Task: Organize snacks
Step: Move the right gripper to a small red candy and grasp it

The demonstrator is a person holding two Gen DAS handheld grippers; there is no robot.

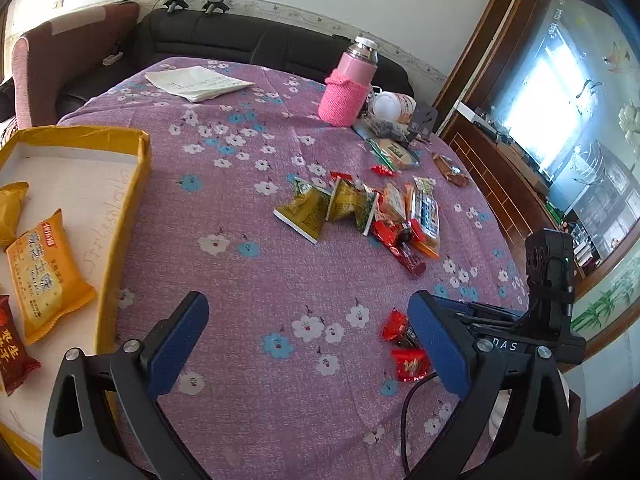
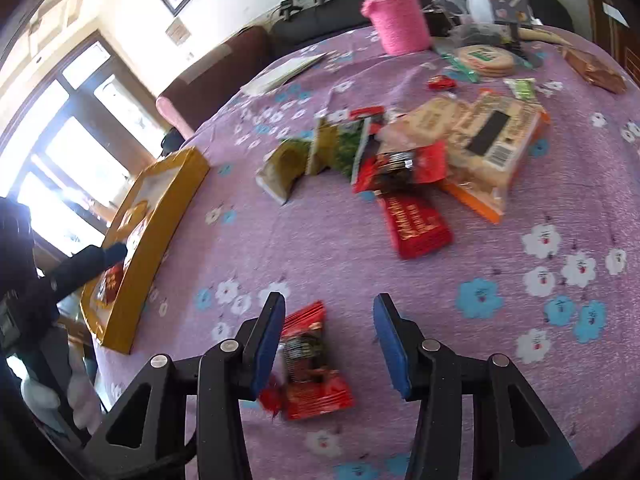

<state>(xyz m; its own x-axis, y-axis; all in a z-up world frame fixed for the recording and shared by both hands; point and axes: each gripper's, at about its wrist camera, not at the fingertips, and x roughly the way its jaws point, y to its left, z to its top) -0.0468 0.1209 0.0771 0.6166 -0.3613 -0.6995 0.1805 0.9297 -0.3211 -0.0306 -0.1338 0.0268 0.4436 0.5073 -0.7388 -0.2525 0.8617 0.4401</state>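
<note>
My left gripper (image 1: 308, 340) hangs open over bare cloth, with nothing between its fingers. To its left a yellow box (image 1: 132, 208) holds an orange packet (image 1: 44, 272), a dark red packet (image 1: 12, 360) and a yellow one (image 1: 10, 212). My right gripper (image 2: 330, 340) is open over a red snack packet (image 2: 308, 364) that lies flat on the cloth. The packet is against the left finger and apart from the right one. A loose pile of snacks (image 2: 400, 160) lies further out, with a red bar (image 2: 416, 228) at its near edge. That pile (image 1: 360, 212) also shows mid-table in the left wrist view.
A pink bottle (image 1: 348, 88), papers (image 1: 196, 84), a round biscuit pack (image 1: 396, 152) and a brown packet (image 1: 452, 172) sit at the far side of the purple floral tablecloth (image 1: 248, 280). A dark sofa (image 1: 240, 36) stands behind. The right gripper's body (image 1: 548, 280) is close on the right.
</note>
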